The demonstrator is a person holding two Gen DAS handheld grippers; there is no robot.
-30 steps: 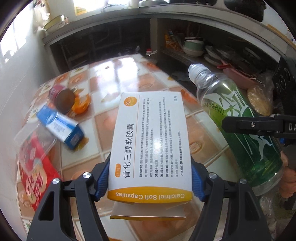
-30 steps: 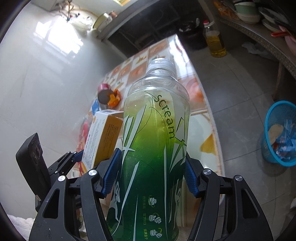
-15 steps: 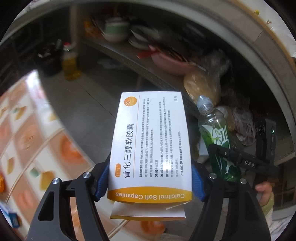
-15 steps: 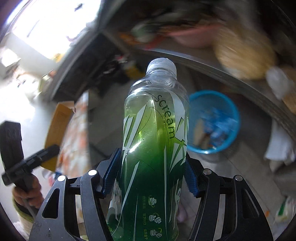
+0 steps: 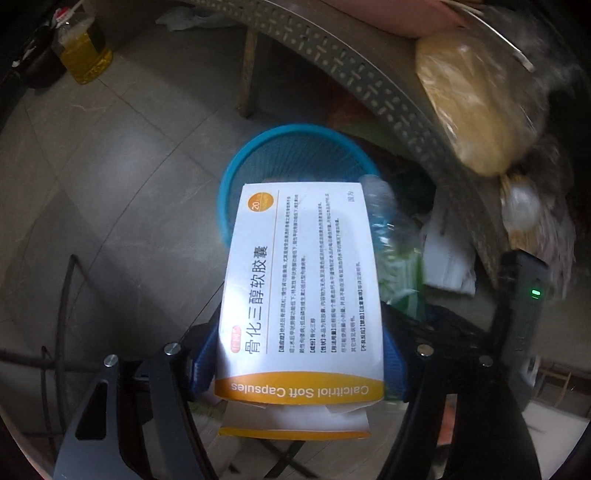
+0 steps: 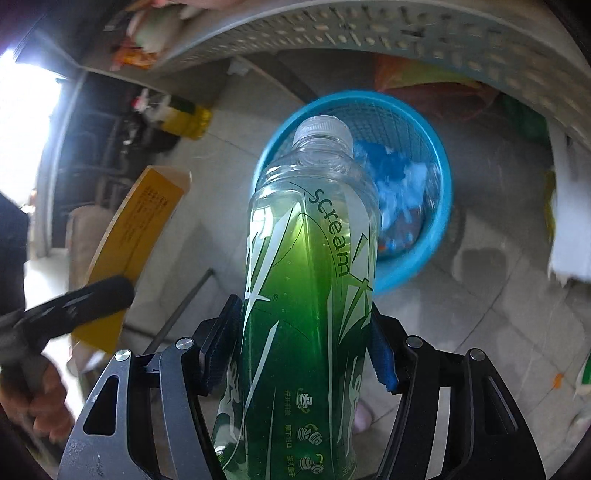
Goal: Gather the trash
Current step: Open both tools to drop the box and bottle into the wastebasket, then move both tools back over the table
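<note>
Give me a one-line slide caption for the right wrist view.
Right hand-held gripper carries a green Scream bottle toward the blue trash basket, which already holds scraps.

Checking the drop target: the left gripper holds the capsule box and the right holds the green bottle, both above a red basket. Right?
Not quite: the basket is blue, as the right wrist view shows. The left gripper does hold the capsule box, and the right gripper the green bottle.

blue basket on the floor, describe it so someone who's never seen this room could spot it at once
Look at the grey tiled floor under the perforated metal shelf. There stands a round blue basket with mesh walls, already holding blue and white scraps. It is the only bright blue, open-topped container there; the yellow oil jug stands further off.
</note>
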